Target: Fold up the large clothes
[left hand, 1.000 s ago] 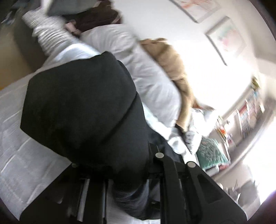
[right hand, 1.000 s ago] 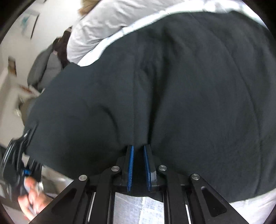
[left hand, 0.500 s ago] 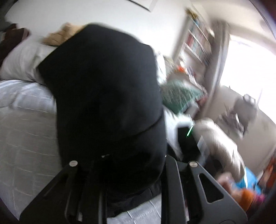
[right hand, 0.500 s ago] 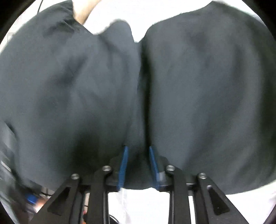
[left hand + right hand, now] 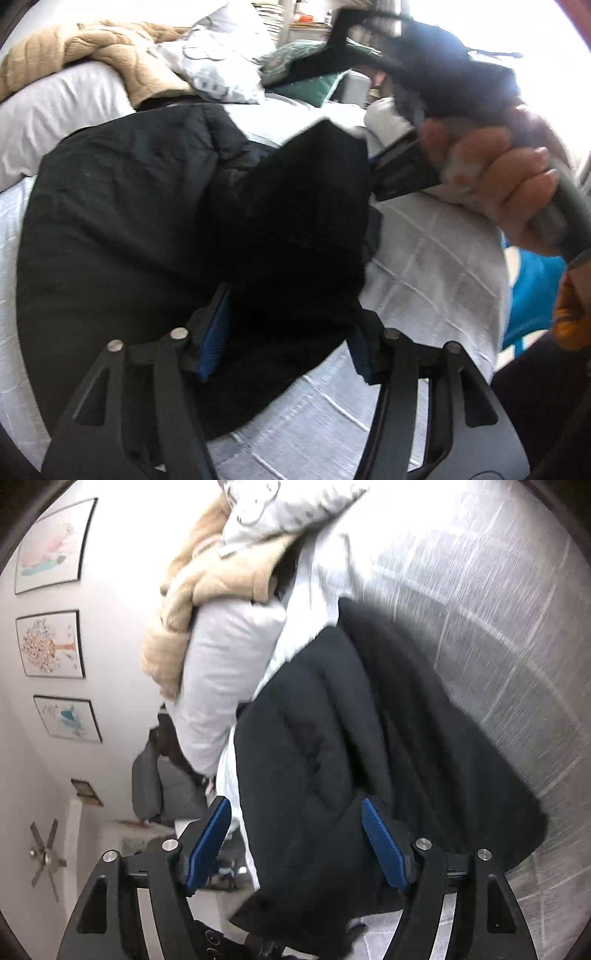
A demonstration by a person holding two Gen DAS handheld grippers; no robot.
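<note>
Straddling the dark garment [image 5: 155, 206], left fingers [image 5: 216, 334] spread wide, right fingers [image 5: 208, 840] likewise spread

Garment [image 5: 129, 221] lies on bedspread [image 5: 436, 266], pillows [image 5: 55, 110] behind it.

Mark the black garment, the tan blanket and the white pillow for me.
black garment [image 5: 369, 760]: right wrist view, middle of the folded dark cloth.
tan blanket [image 5: 107, 48]: left wrist view, its rumpled top.
white pillow [image 5: 229, 672]: right wrist view, its plain face.

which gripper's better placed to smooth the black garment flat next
Probably the left gripper: its open jaws straddle a raised fold of the black fabric garment. The right gripper, also open, is at the garment's edge.
</note>
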